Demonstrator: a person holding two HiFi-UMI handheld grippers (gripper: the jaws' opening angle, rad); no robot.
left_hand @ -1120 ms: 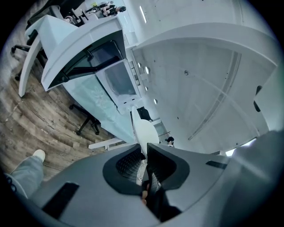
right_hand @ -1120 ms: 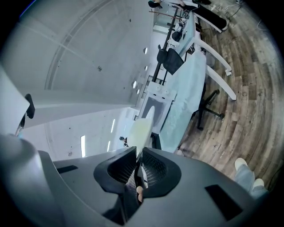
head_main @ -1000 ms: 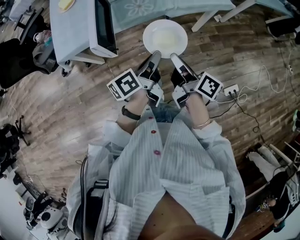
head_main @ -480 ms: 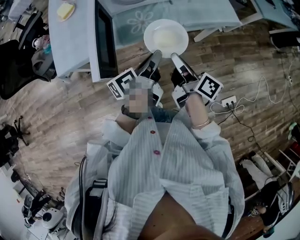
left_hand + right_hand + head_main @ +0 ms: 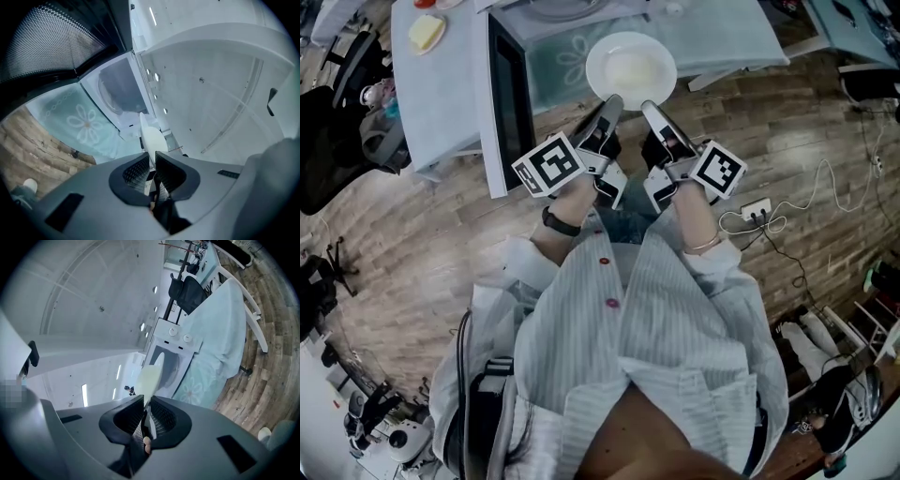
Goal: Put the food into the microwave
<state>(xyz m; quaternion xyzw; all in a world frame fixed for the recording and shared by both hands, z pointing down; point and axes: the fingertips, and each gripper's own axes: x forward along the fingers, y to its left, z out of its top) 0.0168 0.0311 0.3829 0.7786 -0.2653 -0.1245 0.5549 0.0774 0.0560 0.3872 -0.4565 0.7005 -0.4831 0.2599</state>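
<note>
A white plate (image 5: pixel 630 67) with pale food on it is held level at its near rim by both grippers. My left gripper (image 5: pixel 612 103) is shut on the rim's left part, my right gripper (image 5: pixel 649 108) on its right part. The plate hangs over the front edge of the table, just before the white microwave (image 5: pixel 553 11), whose dark door (image 5: pixel 508 103) stands swung open to the left. The left gripper view has the plate (image 5: pixel 152 140) edge-on between the jaws of that gripper (image 5: pixel 153 164), with the microwave's cavity (image 5: pixel 119 89) ahead. The right gripper view shows the plate (image 5: pixel 149 376) pinched by that gripper (image 5: pixel 146 408).
The table (image 5: pixel 722 33) wears a pale blue cloth with a flower print. A yellow item (image 5: pixel 425 33) lies on the table's left part. Black office chairs (image 5: pixel 337 122) stand at the left. A power strip and cable (image 5: pixel 757 208) lie on the wooden floor at the right.
Both grippers have carried the plate forward from over the floor to over the table's edge, closer to the open microwave. The grip on the plate is unchanged.
</note>
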